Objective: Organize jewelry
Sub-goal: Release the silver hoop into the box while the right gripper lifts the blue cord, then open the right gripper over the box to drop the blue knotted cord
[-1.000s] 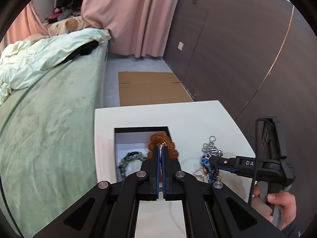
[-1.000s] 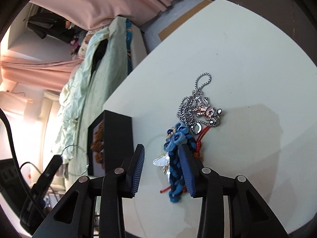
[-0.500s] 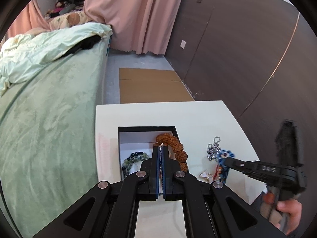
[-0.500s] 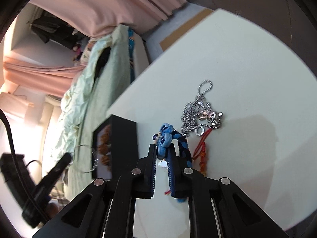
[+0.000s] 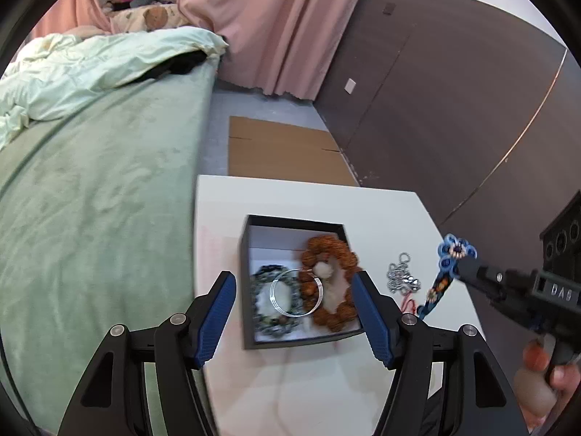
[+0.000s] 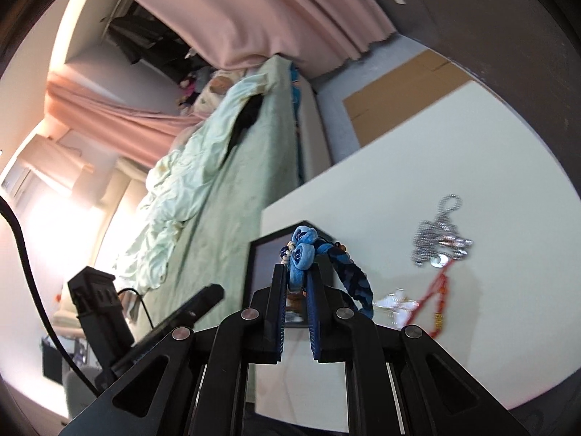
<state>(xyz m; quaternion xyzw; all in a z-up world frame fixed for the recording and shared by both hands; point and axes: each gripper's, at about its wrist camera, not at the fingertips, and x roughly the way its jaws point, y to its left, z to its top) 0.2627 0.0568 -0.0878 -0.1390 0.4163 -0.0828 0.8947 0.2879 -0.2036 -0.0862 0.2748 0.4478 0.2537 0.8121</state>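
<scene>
A black box (image 5: 250, 341) with a white lining sits on the white table (image 5: 381, 210). Inside lie a brown bead bracelet (image 5: 337, 250), a dark green bead bracelet (image 5: 265, 323) and a thin silver wire bangle (image 5: 296, 292). My left gripper (image 5: 296, 321) is open above the box, empty. My right gripper (image 6: 296, 301) is shut on a blue braided bracelet (image 6: 303, 250) with a flower knot, lifted off the table; it also shows in the left wrist view (image 5: 448, 258). A silver chain (image 6: 439, 232) and a red cord (image 6: 434, 290) lie on the table.
A green bed (image 5: 90, 200) runs along the table's left side. A flat cardboard sheet (image 5: 283, 149) lies on the floor beyond the table. A dark wall (image 5: 454, 109) stands to the right. A small silver butterfly charm (image 6: 397, 303) lies by the red cord.
My left gripper opened and the silver bangle dropped into the box. My right gripper shut on the blue bracelet and lifted it off the table toward the box.
</scene>
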